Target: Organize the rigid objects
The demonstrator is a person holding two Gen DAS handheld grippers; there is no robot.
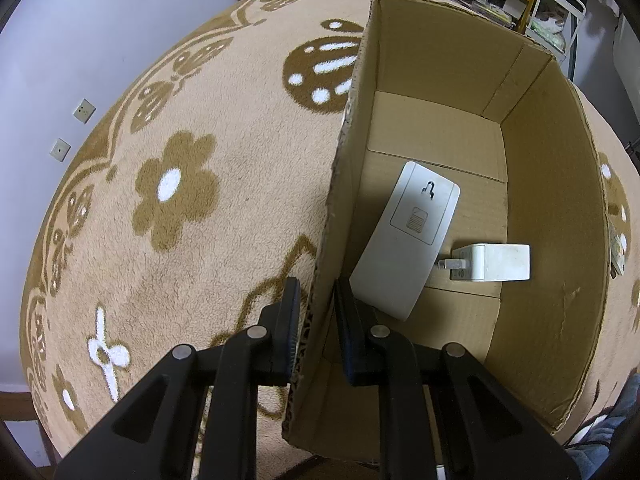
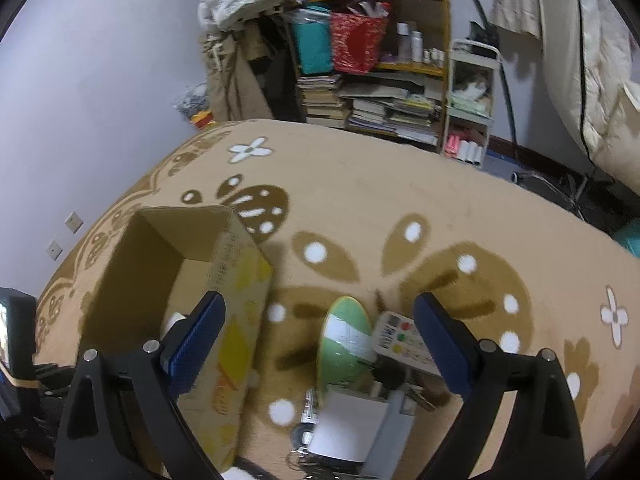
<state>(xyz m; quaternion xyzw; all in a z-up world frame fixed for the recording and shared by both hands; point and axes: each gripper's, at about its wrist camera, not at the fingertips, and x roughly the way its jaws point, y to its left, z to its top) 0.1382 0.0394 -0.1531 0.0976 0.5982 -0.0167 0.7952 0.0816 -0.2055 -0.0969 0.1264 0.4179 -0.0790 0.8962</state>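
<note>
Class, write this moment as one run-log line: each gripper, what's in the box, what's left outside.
left gripper: shut on cardboard box wall | right gripper: jaws open, empty | boxed: white panel, charger | outside: green dish, remote

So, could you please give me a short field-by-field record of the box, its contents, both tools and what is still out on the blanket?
container: cardboard box, open top, on the patterned blanket
inside box: flat white device and white plug adapter, lying side by side on the floor
left tool: shut on the box's near wall
right tool: open, nothing between its fingers
still outside: green oval dish, remote control, keys, white block, all beside the box
</note>
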